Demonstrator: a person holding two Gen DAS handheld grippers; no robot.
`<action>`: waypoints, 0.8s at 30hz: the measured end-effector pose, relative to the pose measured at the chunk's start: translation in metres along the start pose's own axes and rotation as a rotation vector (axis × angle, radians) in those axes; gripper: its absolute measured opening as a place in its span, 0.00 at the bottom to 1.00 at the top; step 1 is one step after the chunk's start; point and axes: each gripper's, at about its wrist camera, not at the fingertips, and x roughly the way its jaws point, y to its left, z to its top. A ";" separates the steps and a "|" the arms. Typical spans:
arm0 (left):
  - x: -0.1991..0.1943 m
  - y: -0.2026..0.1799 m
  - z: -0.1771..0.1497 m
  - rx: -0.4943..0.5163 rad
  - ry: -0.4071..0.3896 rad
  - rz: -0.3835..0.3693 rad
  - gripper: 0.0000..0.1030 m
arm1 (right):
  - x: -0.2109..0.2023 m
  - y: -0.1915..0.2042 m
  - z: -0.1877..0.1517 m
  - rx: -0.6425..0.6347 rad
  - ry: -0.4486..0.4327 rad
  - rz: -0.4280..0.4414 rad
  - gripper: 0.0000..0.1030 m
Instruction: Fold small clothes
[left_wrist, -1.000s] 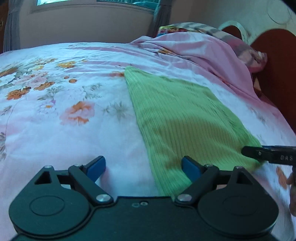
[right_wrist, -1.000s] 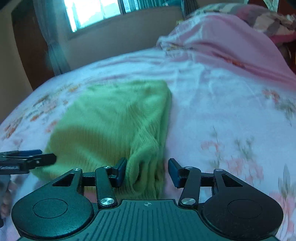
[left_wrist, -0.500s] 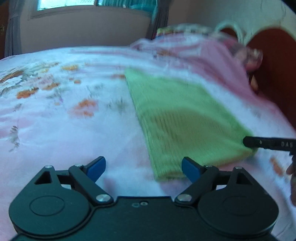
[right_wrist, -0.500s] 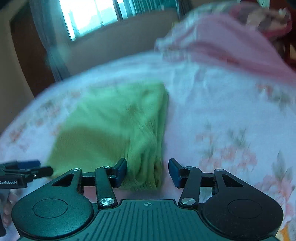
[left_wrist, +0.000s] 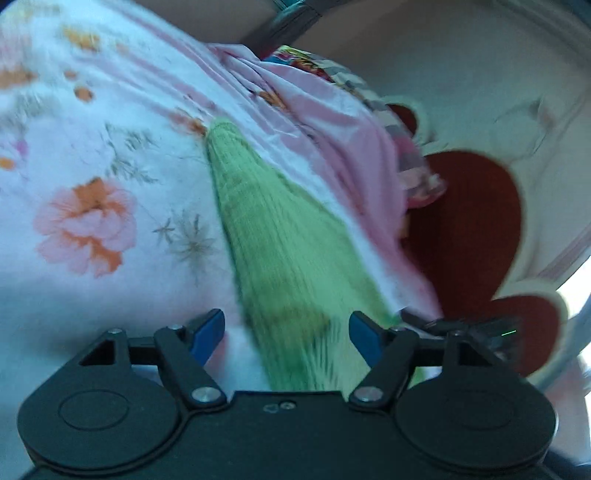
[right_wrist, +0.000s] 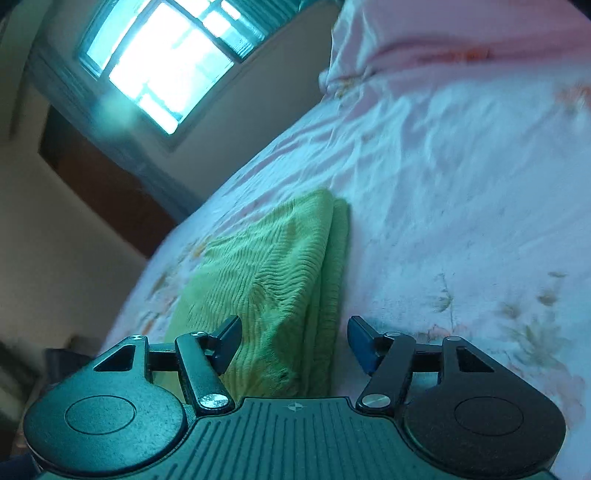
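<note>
A green ribbed knit garment (left_wrist: 280, 236) lies folded on the floral bedsheet (left_wrist: 85, 218). In the left wrist view my left gripper (left_wrist: 286, 330) is open, its blue-padded fingers on either side of the garment's near edge. In the right wrist view the garment (right_wrist: 280, 269) shows stacked layers along its right fold, and my right gripper (right_wrist: 293, 341) is open around its near corner. The right gripper's black tip (left_wrist: 461, 326) shows at the garment's right side in the left wrist view.
A pink blanket (left_wrist: 332, 122) is bunched at the head of the bed, by a red headboard (left_wrist: 476, 221). A window (right_wrist: 166, 62) and wall lie beyond the bed. The sheet (right_wrist: 461, 184) spreads right of the garment.
Both cameras have tilted and dropped low and close to the garment. Its near edge now sits between each gripper's open fingers. The garment looks unmoved.
</note>
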 end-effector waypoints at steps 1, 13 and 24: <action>0.004 0.007 0.005 -0.026 0.002 -0.038 0.71 | 0.005 -0.006 0.004 0.002 0.018 0.019 0.61; 0.060 0.019 0.043 0.044 0.034 -0.140 0.70 | 0.071 -0.033 0.055 0.021 0.144 0.202 0.61; 0.055 -0.002 0.042 0.161 -0.017 0.044 0.27 | 0.090 0.032 0.051 -0.214 0.121 -0.010 0.31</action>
